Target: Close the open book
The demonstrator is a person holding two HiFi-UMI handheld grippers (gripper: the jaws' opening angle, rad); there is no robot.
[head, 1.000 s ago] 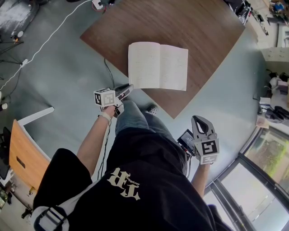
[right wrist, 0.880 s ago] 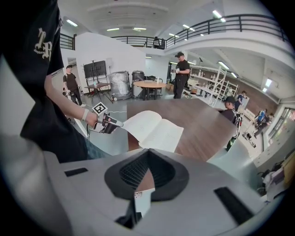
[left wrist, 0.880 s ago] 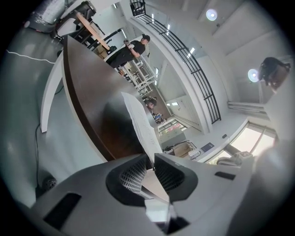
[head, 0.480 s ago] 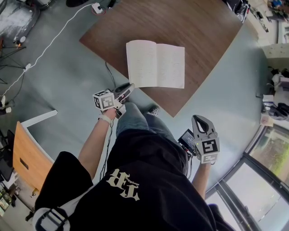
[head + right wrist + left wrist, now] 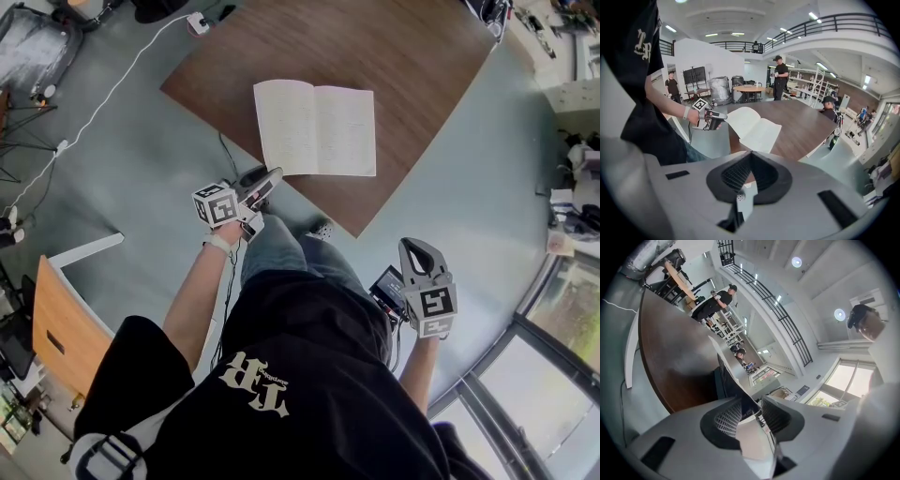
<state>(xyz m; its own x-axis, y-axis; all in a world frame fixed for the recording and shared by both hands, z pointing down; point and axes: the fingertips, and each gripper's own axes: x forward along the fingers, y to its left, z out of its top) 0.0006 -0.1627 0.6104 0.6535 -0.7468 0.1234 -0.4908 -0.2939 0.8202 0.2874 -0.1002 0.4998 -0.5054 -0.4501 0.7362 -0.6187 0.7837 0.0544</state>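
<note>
Left gripper [image 5: 271,177] nearer open book [image 5: 316,129], jaws just spreading, empty; right gripper [image 5: 419,247] pressed together; page writing illegible.

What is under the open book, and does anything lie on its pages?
The open book lies flat on the brown table, near its corner. Nothing rests on its pages. The tabletop directly beneath is covered by the book, so it cannot be seen.

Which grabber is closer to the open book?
The left gripper: in the head view its tips sit right by the book's near corner, with its empty jaws just opening. The right gripper hangs low beside the person's leg, away from the table.
</note>
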